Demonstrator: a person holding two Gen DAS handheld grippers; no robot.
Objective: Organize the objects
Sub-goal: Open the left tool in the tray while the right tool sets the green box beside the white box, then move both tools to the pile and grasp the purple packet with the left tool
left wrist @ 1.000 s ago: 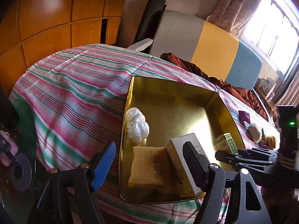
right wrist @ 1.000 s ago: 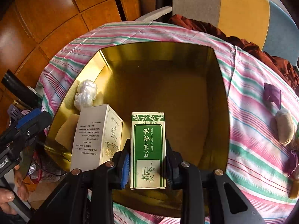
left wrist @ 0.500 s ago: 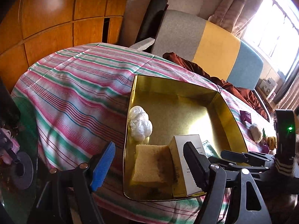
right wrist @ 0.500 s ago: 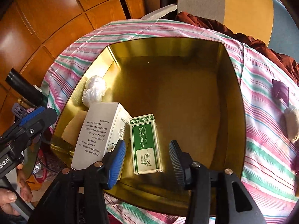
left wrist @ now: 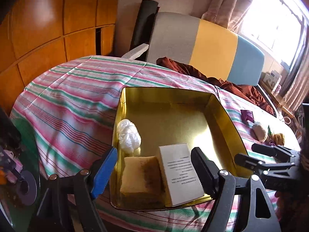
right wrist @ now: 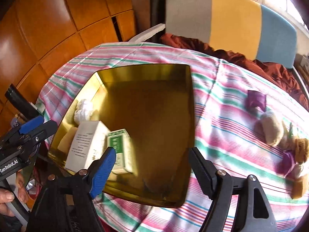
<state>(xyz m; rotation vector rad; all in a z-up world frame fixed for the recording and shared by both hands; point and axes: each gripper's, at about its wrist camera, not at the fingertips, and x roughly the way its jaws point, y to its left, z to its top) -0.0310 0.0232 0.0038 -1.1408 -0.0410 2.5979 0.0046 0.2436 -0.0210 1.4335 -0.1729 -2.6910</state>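
A gold metal tray (left wrist: 170,96) (right wrist: 150,69) sits on the striped tablecloth. In it lie a white crumpled bag (left wrist: 128,136) (right wrist: 84,110), a yellow sponge (left wrist: 142,174), a white box (left wrist: 180,171) (right wrist: 86,145) and a green-and-white box (right wrist: 119,150). My left gripper (left wrist: 152,174) is open and empty, low at the tray's near edge. My right gripper (right wrist: 152,171) is open and empty, above the tray's near right part; the green box lies beside its left finger. The right gripper also shows in the left wrist view (left wrist: 270,160).
On the cloth right of the tray lie a purple packet (right wrist: 255,100) (left wrist: 247,115), a beige lump (right wrist: 270,129) (left wrist: 259,131) and a cluster of small brown and purple items (right wrist: 297,154). A brown cloth (left wrist: 193,71) and a striped cushion (left wrist: 212,44) are behind.
My right gripper let go of the green box inside the tray beside the white box, opened wide, then pulled back and swung right. The left gripper stayed open.
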